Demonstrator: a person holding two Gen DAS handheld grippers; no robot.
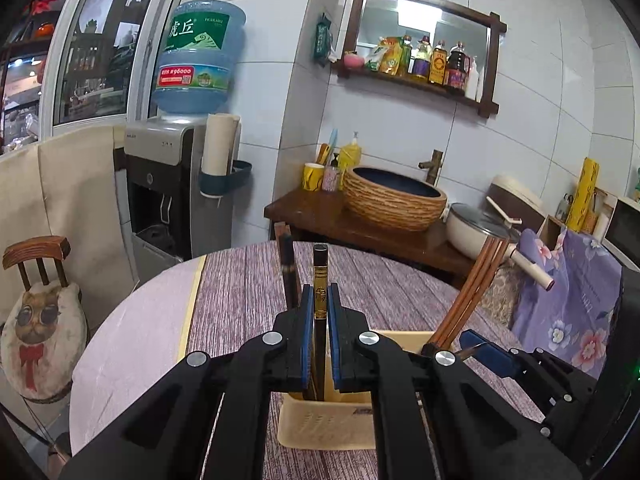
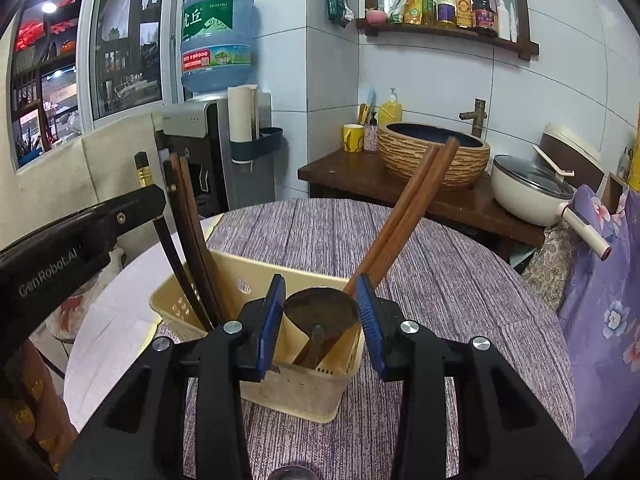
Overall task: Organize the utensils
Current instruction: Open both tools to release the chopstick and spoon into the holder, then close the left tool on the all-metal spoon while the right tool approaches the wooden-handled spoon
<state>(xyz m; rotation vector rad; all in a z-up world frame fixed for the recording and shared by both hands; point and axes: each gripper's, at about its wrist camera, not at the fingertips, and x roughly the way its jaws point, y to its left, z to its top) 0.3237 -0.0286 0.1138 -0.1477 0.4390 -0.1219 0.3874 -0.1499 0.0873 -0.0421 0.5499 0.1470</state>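
A beige utensil holder (image 1: 320,428) (image 2: 296,392) stands on the purple tablecloth. My left gripper (image 1: 320,300) is shut on a black chopstick with a gold band (image 1: 320,280) (image 2: 144,172), whose lower end reaches down into the holder's left compartment. Two dark brown chopsticks (image 2: 188,216) stand beside it. My right gripper (image 2: 323,320) is shut on the round bowl of a dark wooden spoon (image 2: 322,306); the spoon's handle points down into the right compartment. Reddish chopsticks (image 2: 412,208) (image 1: 476,288) lean out of that compartment to the right.
The round table (image 2: 440,280) carries the purple cloth; its bare pale edge (image 1: 132,328) lies left. Behind it are a wooden counter with a woven basin (image 2: 434,152), a white lidded pan (image 2: 528,192) and a water dispenser (image 1: 180,184). A floral cloth (image 2: 600,300) hangs right.
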